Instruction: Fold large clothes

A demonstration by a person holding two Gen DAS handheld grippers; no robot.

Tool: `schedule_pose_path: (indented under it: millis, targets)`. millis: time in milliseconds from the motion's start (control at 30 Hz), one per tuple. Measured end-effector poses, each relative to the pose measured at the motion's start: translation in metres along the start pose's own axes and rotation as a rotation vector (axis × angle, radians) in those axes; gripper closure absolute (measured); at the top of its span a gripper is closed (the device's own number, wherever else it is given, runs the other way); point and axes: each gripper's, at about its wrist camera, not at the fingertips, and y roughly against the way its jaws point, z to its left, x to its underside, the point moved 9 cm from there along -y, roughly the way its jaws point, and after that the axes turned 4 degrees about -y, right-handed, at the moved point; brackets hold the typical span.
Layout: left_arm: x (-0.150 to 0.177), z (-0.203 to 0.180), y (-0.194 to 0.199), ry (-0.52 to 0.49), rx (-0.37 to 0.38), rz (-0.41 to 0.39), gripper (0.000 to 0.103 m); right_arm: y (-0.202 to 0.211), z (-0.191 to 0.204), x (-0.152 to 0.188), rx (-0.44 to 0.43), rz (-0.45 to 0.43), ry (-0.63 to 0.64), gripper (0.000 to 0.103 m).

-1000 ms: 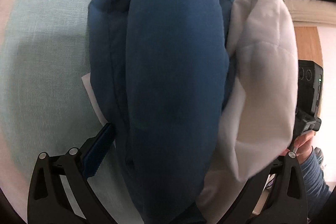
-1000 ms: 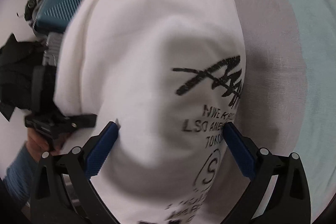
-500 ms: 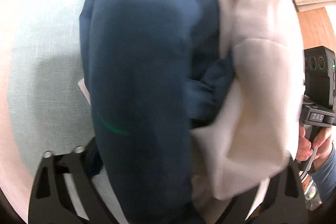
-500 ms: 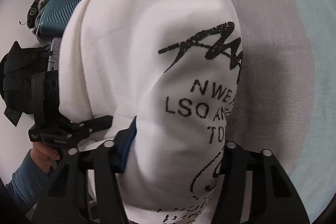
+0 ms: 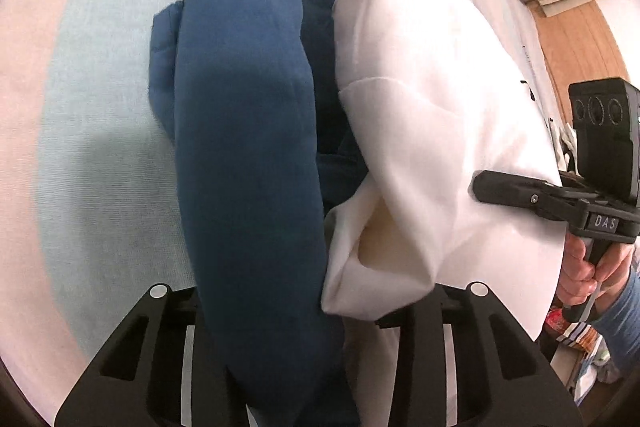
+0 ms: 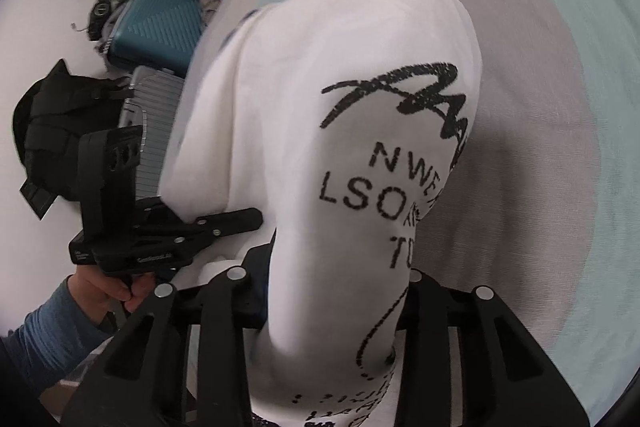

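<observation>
A large white garment (image 5: 432, 131) with a dark blue sleeve or panel (image 5: 244, 155) hangs bunched in front of both cameras. My left gripper (image 5: 320, 311) is shut on the blue and white cloth, fingertips hidden by it. In the right wrist view the white cloth (image 6: 328, 163) shows black printed lettering (image 6: 384, 187); my right gripper (image 6: 340, 303) is shut on it. Each view shows the other gripper clamped on the same cloth: the right one (image 5: 516, 193) and the left one (image 6: 224, 223).
A pale blue and white bed sheet (image 5: 100, 131) lies under the garment. A teal suitcase (image 6: 160, 23), a grey case (image 6: 154, 123) and a black bag (image 6: 60, 131) with loose clothes stand beyond the bed. A wooden door (image 5: 576, 43) is at right.
Both grippers closed on the garment; the open jaws with blue pads a second ago now pinch the cloth. The garment has lifted and bunched higher off the sheet.
</observation>
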Motion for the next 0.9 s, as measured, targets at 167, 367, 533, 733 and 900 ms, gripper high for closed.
schedule_pose_path:
  millis: [167, 367, 533, 733, 900]
  targets:
    - [-0.001, -0.016, 0.014, -0.049, -0.033, -0.02, 0.072, 0.016, 0.013, 0.0, -0.037, -0.032, 0.016, 0.071]
    - [-0.004, -0.048, 0.036, -0.104, -0.064, -0.054, 0.073, 0.053, 0.025, -0.001, -0.033, -0.094, 0.048, 0.071]
    - [-0.021, -0.084, 0.059, -0.173, -0.078, -0.094, 0.073, 0.1, 0.021, 0.005, -0.03, -0.16, 0.053, 0.071]
    - [-0.018, -0.155, 0.075, -0.262, -0.083, -0.126, 0.073, 0.176, -0.005, 0.026, -0.002, -0.261, 0.034, 0.071]
    - [-0.024, -0.237, 0.079, -0.329, -0.094, -0.147, 0.073, 0.259, -0.044, 0.049, 0.007, -0.336, 0.022, 0.071]
